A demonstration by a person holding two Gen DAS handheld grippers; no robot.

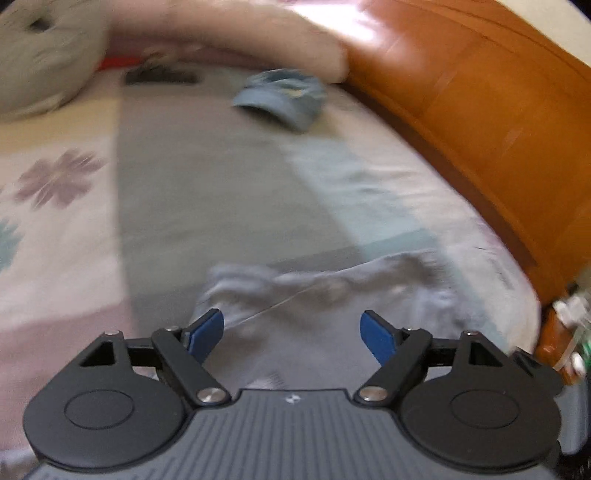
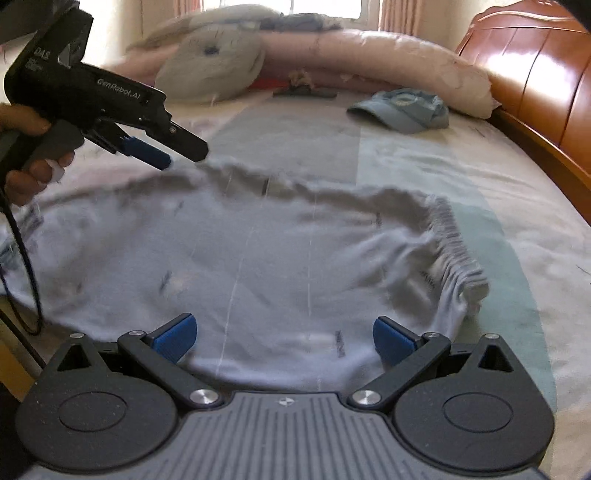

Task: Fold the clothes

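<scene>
pale grey ribbed-hem knit garment (image 2: pixel 240 258): spread, frame centre | left gripper (image 2: pixel 168 153), right gripper (image 2: pixel 284 338): both released | pinch hem corners evenly

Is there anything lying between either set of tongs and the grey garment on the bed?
Nothing visible. Both tongs are open right over the grey garment: the right tongs above its near edge, the left tongs above its far-left edge. The blue cap and pillows lie farther up the bed, clear of both.

A glossy orange wooden headboard (image 2: pixel 535 74) flanks the bed; a bright window (image 2: pixel 325 7) glows behind.
</scene>
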